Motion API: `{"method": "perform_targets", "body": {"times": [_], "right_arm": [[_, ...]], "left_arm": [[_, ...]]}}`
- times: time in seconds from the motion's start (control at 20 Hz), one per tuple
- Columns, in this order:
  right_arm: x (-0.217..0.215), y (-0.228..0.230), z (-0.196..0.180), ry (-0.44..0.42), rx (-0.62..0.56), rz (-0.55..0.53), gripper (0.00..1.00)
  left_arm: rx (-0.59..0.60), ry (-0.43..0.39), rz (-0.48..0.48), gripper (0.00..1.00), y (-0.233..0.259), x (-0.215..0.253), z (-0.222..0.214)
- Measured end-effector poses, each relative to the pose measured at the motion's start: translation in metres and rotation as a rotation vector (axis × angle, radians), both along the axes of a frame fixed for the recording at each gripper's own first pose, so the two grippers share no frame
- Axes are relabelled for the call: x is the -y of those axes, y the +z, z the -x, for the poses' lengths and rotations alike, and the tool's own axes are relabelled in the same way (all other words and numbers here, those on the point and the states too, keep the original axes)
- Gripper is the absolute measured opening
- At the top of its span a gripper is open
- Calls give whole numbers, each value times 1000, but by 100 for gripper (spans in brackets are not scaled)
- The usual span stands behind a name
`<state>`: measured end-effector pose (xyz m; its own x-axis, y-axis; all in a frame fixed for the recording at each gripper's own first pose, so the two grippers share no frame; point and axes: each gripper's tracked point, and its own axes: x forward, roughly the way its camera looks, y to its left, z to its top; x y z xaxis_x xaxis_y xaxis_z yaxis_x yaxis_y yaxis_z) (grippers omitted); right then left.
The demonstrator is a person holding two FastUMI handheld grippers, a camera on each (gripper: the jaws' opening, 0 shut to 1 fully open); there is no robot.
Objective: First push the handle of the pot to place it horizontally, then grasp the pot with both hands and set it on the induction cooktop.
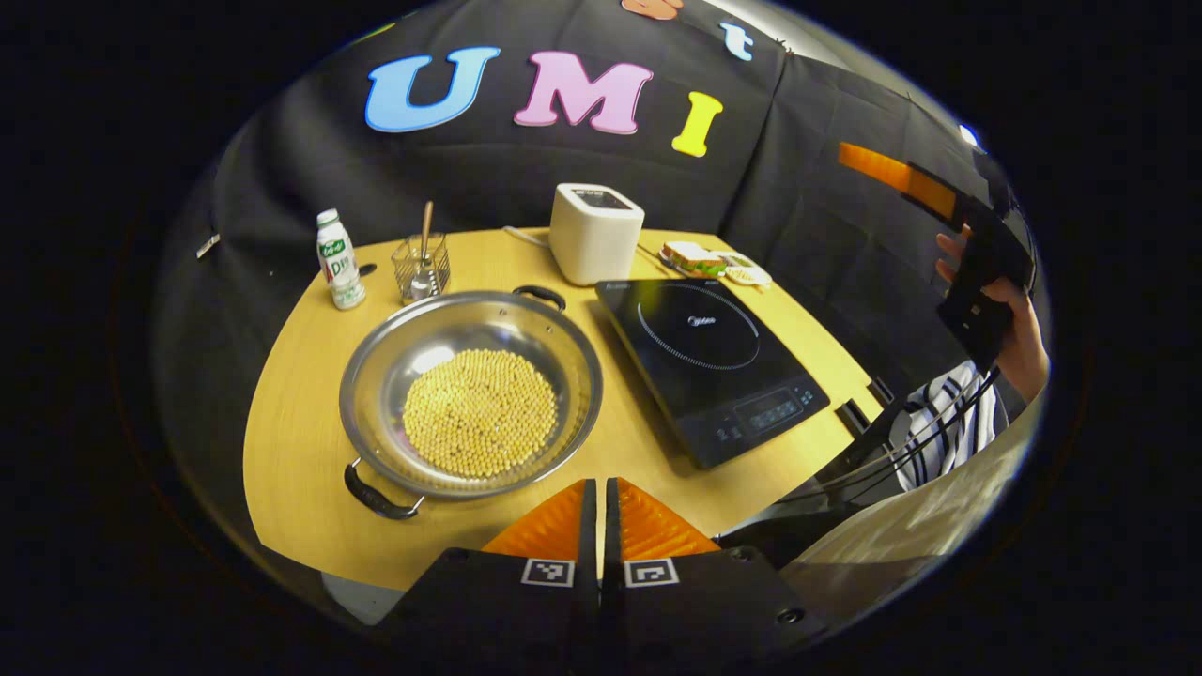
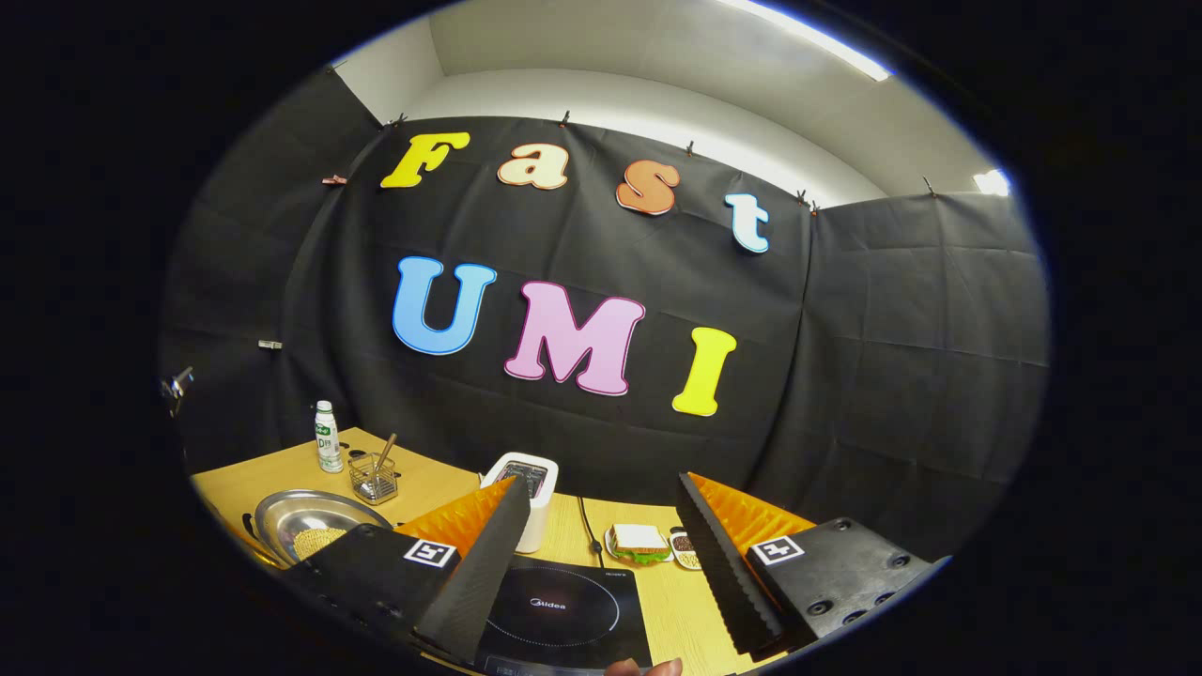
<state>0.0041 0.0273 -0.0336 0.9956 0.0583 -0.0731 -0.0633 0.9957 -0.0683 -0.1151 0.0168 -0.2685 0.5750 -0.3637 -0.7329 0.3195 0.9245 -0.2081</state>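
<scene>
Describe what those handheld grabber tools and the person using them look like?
Each gripper, left and right, has two wedge-shaped ribbed fingers on black blocks bearing square black-and-white markers. Seen from afar, the right one has a black body with an orange strip and trailing black cables. The person wears a striped sleeve.

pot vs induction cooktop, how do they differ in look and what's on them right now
The pot is round, shiny metal, with dark loop handles, and holds a heap of pale beans. The induction cooktop is flat, rectangular and glossy black, with a marked ring and a control strip, and its top is bare. The pot sits left of the cooktop, apart from it. Both rest on the wooden table.
</scene>
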Motion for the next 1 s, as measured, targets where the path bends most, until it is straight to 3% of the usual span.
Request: {"method": "perform_targets", "body": {"times": [0.35,0.5,1.0], "right_arm": [[4,-3,1,-12,-5,19,98],[8,-5,1,-21,-7,28,98],[4,-12,-3,-15,-19,45,98]], "left_arm": [[-176,-29,-109,5,-53,-61,3],[-200,-29,-146,5,-66,-84,-6],[-224,26,-132,5,-79,-111,-24]]}}
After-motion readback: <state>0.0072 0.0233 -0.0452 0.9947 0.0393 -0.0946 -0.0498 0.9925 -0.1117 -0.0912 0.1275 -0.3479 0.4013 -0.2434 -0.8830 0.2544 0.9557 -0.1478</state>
